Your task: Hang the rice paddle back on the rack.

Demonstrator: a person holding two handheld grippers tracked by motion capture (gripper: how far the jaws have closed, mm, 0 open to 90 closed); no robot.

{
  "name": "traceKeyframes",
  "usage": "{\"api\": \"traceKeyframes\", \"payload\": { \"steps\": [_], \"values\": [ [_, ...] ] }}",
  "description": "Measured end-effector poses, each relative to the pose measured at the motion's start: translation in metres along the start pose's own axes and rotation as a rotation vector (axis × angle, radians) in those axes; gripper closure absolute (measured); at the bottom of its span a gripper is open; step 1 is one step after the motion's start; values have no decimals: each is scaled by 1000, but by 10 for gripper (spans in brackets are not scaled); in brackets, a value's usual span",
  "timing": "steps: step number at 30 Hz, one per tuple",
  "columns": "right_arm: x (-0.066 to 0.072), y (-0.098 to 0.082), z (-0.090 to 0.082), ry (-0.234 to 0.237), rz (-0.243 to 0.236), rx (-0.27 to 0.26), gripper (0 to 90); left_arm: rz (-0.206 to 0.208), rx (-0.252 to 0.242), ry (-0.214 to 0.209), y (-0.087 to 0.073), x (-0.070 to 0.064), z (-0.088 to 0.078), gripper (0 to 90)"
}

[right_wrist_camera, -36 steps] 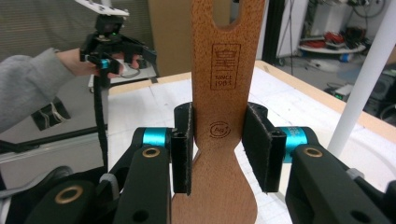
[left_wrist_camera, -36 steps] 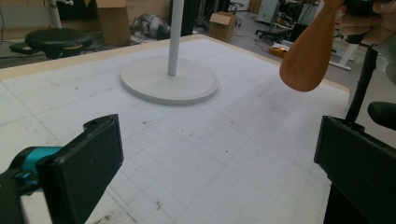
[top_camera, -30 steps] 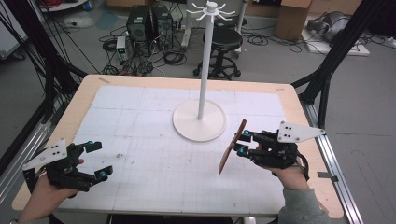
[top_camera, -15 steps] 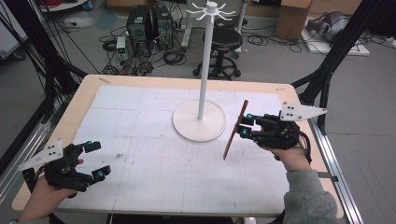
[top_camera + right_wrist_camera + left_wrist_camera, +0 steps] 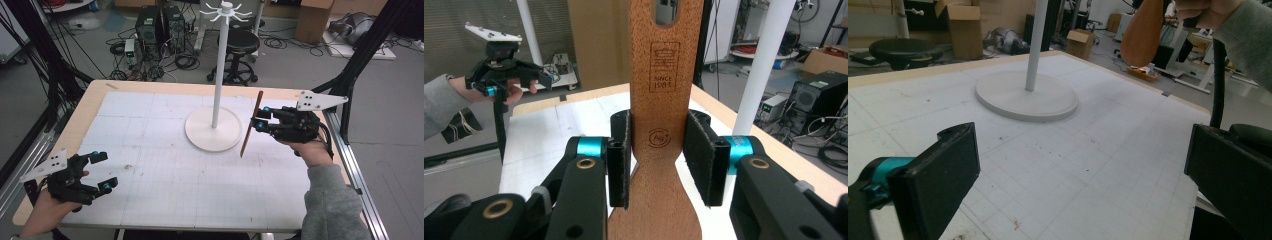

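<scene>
A person at a wooden-edged table (image 5: pixel 85 107) covered by a white gridded mat (image 5: pixel 165 175) holds the right gripper (image 5: pixel 258 120) near the table's right edge, its jaws clamped on the narrow neck of a wooden spatula (image 5: pixel 250 125). The spatula stands almost upright, clear of the mat, just beside the round base of a white stand (image 5: pixel 214 131) whose thin pole rises to a ring of hooks. In the right gripper view the spatula's stamped handle, with a hanging hole near its end, runs up between the black pads. The left gripper (image 5: pixel 102 171) rests low at the near left corner, its jaws wide apart with nothing between them. The mat is speckled with small dark crumbs. Beyond the table, a black stool (image 5: pixel 240 50), computer towers (image 5: pixel 160 27), tangled cables and cardboard boxes (image 5: pixel 312 20) crowd the grey workshop floor.
</scene>
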State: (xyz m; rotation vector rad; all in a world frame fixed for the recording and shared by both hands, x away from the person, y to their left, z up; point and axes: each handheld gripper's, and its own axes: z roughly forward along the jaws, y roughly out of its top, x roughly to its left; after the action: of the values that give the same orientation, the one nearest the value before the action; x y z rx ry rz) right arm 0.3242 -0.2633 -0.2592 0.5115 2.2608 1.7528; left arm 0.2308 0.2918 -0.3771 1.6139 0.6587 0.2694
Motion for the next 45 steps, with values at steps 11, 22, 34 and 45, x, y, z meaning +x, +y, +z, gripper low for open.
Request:
{"api": "traceKeyframes", "payload": {
  "steps": [11,22,34,45],
  "values": [
    [-18,20,8,-5,-34,8,642,-15,-26,-19,1,2,-5,18],
    [-36,47,26,-57,-10,61,642,-32,-15,-8,-6,8,-6,18],
    [-63,61,25,-76,4,41,642,-17,19,11,-8,11,-7,18],
    [-69,85,23,-76,-9,18,642,-23,0,3,-6,11,-9,18]
  ]
}}
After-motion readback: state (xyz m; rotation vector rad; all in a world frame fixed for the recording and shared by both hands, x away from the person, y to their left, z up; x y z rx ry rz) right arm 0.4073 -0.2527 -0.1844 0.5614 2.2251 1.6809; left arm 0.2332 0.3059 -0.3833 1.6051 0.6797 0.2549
